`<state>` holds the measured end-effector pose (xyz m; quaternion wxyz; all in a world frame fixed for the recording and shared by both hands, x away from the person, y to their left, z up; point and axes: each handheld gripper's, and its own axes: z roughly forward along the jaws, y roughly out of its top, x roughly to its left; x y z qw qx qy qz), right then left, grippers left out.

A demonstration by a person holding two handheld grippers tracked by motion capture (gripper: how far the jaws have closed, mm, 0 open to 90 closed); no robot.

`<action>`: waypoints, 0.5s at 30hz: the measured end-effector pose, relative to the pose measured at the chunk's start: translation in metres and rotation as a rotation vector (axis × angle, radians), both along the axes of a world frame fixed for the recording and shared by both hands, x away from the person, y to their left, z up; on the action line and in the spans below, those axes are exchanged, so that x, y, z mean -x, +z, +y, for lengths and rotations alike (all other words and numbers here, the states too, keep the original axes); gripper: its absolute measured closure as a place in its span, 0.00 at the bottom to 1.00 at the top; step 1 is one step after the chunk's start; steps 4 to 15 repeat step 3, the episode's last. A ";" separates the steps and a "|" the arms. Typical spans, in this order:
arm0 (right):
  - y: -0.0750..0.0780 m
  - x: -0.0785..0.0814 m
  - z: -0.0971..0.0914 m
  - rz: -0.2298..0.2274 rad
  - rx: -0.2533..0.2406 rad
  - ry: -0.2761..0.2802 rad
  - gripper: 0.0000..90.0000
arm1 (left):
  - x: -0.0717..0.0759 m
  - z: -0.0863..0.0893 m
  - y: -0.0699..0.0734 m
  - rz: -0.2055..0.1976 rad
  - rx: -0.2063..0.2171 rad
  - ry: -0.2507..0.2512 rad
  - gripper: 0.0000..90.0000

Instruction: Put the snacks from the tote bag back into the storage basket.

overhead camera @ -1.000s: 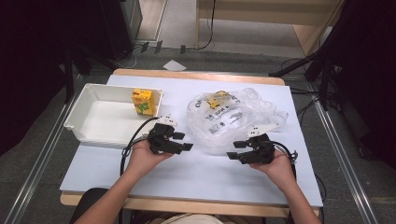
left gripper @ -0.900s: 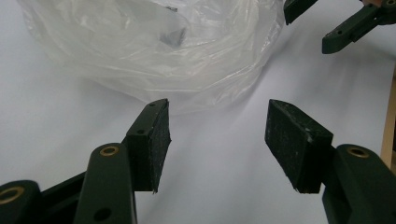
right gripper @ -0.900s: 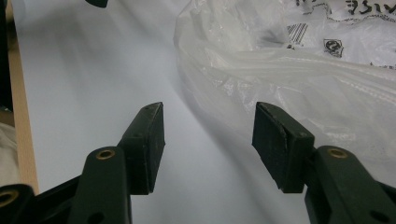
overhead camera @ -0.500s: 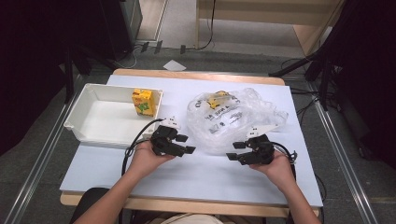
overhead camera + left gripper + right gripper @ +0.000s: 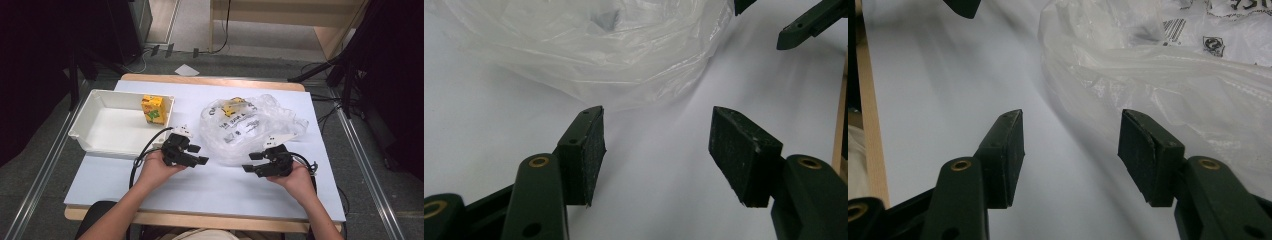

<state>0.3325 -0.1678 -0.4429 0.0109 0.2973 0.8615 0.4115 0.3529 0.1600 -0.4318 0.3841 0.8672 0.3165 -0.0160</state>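
Nearest the camera in the high view, two forearms come in over the front wooden edge of the desk (image 5: 200,195), whose top is a plain white sheet. The left tongs (image 5: 199,155) point right and the right tongs (image 5: 252,162) point left, facing each other across bare white surface. Both are spread with nothing between their pads; the left gripper view shows only desk between them, and so does the right gripper view.

Just beyond the tips lies a crumpled clear plastic bag (image 5: 250,127) with black print and a barcode, something yellow inside near its far side. Its near edge is close to both tongs, not touching either.

To the left sits a white tray (image 5: 82,125) with a yellow carton (image 5: 152,109) standing in its far right corner.

Past the desk: grey floor, a scrap of paper (image 5: 186,70), trailing cables, dark stands and light wooden furniture.
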 end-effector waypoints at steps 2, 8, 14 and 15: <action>0.000 0.000 0.000 0.004 0.000 0.000 0.50 | -0.001 0.001 -0.001 0.007 0.004 -0.011 0.43; 0.000 0.000 0.000 0.004 0.000 0.000 0.50 | -0.001 0.001 -0.001 0.003 0.006 -0.019 0.43; 0.000 0.000 0.000 0.004 0.000 0.000 0.50 | -0.001 0.001 -0.001 0.003 0.006 -0.019 0.43; 0.000 0.000 0.000 0.004 0.000 0.000 0.50 | -0.001 0.001 -0.001 0.003 0.006 -0.019 0.43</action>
